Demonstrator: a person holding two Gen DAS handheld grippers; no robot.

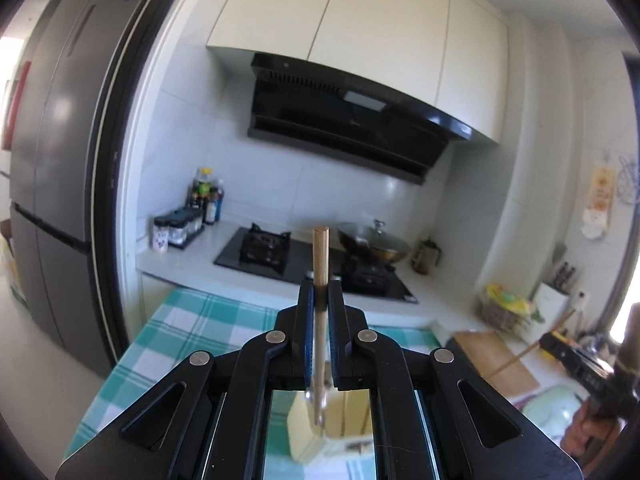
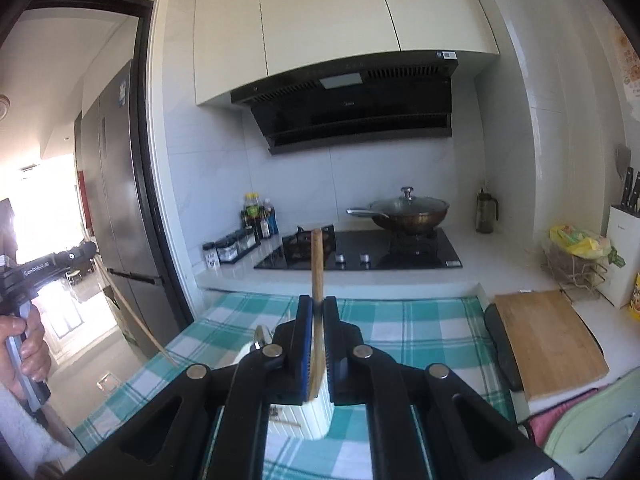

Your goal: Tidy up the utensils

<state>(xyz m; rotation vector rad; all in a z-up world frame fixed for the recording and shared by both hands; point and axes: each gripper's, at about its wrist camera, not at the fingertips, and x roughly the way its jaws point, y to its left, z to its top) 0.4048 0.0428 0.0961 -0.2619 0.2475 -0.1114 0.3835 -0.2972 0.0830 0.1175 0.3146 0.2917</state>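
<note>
My left gripper [image 1: 321, 286] is shut on a utensil with a round wooden handle [image 1: 320, 256]; its metal part [image 1: 318, 396] hangs down over a cream utensil holder [image 1: 308, 428] on the green-checked tablecloth [image 1: 192, 320]. My right gripper [image 2: 318, 304] is shut on another wooden-handled utensil [image 2: 317, 264], whose lower end reaches down to the white ribbed utensil holder [image 2: 316, 420]. A metal utensil tip [image 2: 260, 336] sticks out of the holder. The left gripper with its long wooden stick also shows at the left edge of the right wrist view [image 2: 48, 264].
Behind the tablecloth [image 2: 400, 320] is a gas hob [image 2: 360, 252] with a lidded wok [image 2: 408, 212]. Seasoning bottles [image 2: 256, 216] stand at the back left, and a wooden cutting board [image 2: 552, 340], a wire basket [image 2: 576, 256] and a knife block [image 2: 624, 248] to the right. A fridge [image 1: 60, 160] is left.
</note>
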